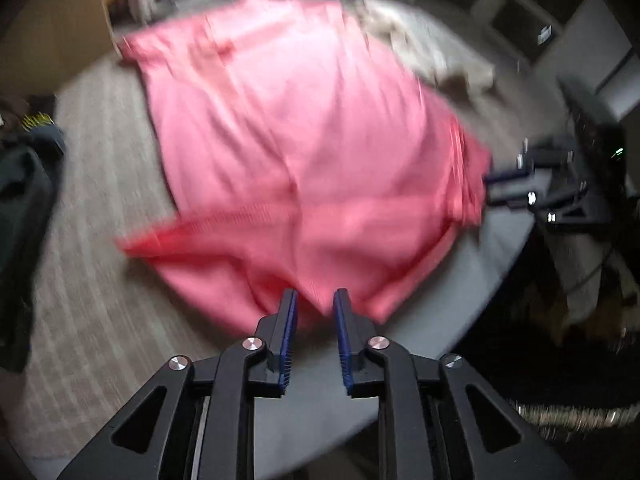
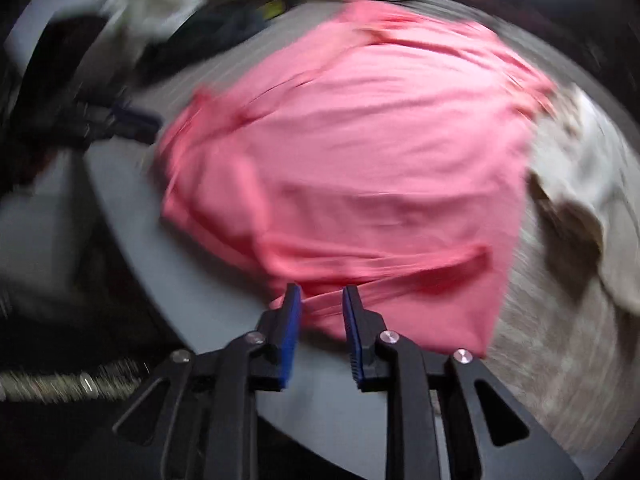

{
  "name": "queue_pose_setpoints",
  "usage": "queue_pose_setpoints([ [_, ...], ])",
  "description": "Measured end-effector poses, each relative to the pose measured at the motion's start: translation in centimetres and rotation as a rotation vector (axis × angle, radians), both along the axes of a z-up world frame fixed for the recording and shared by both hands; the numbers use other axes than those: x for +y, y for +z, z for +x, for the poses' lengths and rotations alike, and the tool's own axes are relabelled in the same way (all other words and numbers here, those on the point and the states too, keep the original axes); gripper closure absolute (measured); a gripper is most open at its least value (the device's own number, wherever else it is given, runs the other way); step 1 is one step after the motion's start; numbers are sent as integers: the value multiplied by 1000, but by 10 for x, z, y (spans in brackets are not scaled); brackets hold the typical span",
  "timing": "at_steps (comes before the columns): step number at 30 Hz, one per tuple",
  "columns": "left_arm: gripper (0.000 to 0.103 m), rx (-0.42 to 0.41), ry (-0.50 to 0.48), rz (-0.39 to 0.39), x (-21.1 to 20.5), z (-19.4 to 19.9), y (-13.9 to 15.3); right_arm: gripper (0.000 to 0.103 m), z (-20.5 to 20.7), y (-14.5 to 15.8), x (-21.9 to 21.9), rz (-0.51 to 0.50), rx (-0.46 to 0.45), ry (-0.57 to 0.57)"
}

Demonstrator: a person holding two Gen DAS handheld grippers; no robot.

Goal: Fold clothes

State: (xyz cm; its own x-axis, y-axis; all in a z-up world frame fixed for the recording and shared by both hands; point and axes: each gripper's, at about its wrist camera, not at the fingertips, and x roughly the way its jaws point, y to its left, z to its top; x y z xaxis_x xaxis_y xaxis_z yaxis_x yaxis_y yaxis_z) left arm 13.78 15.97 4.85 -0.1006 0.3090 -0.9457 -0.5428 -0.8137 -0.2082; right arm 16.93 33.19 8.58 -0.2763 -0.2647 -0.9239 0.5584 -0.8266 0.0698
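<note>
Now both tongs grip the pink shirt's (image 1: 304,152) near hem: left tongs (image 1: 315,300) and right tongs (image 2: 321,298) pinch bunched cloth. Shirt lies spread on the worktop (image 1: 460,280). Carry both corners far together, level, hem taut.

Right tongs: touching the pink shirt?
Touching. The right wrist view shows a bunched fold of the pink shirt running between the right tongs, against both blue pads.

pink garment (image 1: 296,152) fills table centre, grey near edge (image 1: 472,280) bare
</note>
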Motion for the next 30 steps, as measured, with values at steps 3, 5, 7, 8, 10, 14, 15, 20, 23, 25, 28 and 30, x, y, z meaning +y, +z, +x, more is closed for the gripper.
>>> queue_pose_setpoints([
  [3, 73, -65, -8, -10, 10, 3, -17, 77, 4, -12, -16, 93, 35, 60],
  [5, 74, -73, -14, -18, 18, -3, -26, 77, 4, -16, -16, 111, 55, 82],
  [7, 90, -80, -22, -7, 24, -7, -32, 82, 2, -19, -13, 102, 67, 111],
  [8, 99, -84, -20, 12, 24, -8, -33, 97, 3, -21, -14, 98, 68, 122],
  [10, 103, -71, 7, 63, 20, -11, -25, 98, 1, -17, -12, 66, 69, 118],
  [14, 103, -16, 49, 127, 7, -22, -3, 98, -16, 1, 15, -53, 68, -2],
  [15, 103, 2, 53, 124, 5, -27, 0, 98, -22, 3, 24, -71, 61, -45],
  [20, 102, -5, 90, -13, 9, -53, -20, 98, -42, -14, 44, -13, 3, -148],
  [23, 97, -5, 117, -21, 4, -55, -17, 96, -39, -10, 48, -14, -1, -177],
  [25, 89, 10, 130, -3, -3, -51, -8, 96, -34, 3, 52, -46, 30, -200],
  [28, 89, 30, 142, 36, -16, -48, 6, 95, -29, 19, 55, -140, 58, -206],
  [30, 89, 52, 137, 23, -22, -47, 12, 95, -31, 21, 51, -206, 37, -184],
])
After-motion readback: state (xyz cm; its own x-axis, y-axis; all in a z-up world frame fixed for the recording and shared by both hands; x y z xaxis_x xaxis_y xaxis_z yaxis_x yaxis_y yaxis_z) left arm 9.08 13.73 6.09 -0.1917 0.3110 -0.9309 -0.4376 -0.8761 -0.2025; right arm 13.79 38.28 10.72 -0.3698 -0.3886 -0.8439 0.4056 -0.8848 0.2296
